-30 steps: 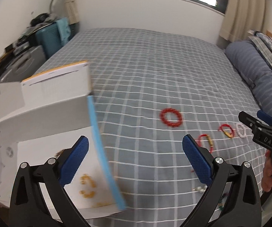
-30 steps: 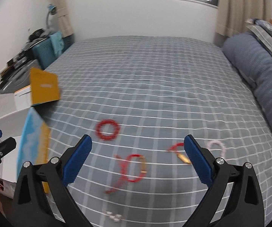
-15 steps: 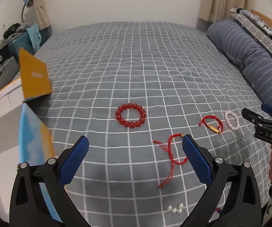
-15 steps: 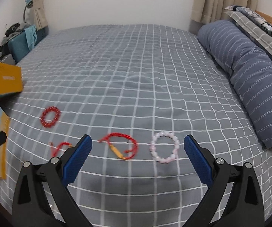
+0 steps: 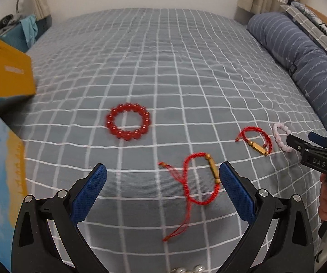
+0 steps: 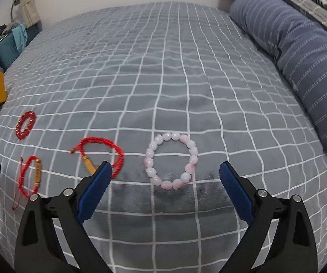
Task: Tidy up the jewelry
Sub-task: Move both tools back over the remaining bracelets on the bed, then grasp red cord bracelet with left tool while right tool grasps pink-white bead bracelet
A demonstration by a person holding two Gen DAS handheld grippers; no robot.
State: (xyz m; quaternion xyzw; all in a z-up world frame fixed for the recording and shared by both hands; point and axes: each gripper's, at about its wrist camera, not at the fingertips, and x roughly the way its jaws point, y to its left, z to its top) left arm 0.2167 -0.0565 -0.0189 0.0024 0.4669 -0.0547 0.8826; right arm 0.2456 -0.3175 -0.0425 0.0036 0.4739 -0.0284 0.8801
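Observation:
Several bracelets lie on the grey checked bedspread (image 5: 163,56). A red bead bracelet (image 5: 129,122) lies ahead of my open, empty left gripper (image 5: 163,190). A red cord bracelet with a gold tube (image 5: 200,182) lies just ahead of its right finger. A second red cord bracelet (image 5: 255,140) and a pink bead bracelet (image 5: 281,136) lie further right. In the right wrist view the pink bead bracelet (image 6: 171,160) lies just ahead of my open, empty right gripper (image 6: 165,187), with the cord bracelets (image 6: 99,152) and the red bead bracelet (image 6: 25,125) to its left.
An open box with a yellow lid flap (image 5: 8,79) and blue-and-yellow side (image 5: 1,182) stands at the left bed edge. Small pearl pieces (image 5: 190,269) lie at the near edge. A striped blue bolster (image 6: 300,56) runs along the right. Clutter and a teal case (image 6: 4,50) stand far left.
Both grippers have swung right, away from the box. The left view now centres on the red bracelets; the right gripper has closed in on the pink bead bracelet. Both stay open.

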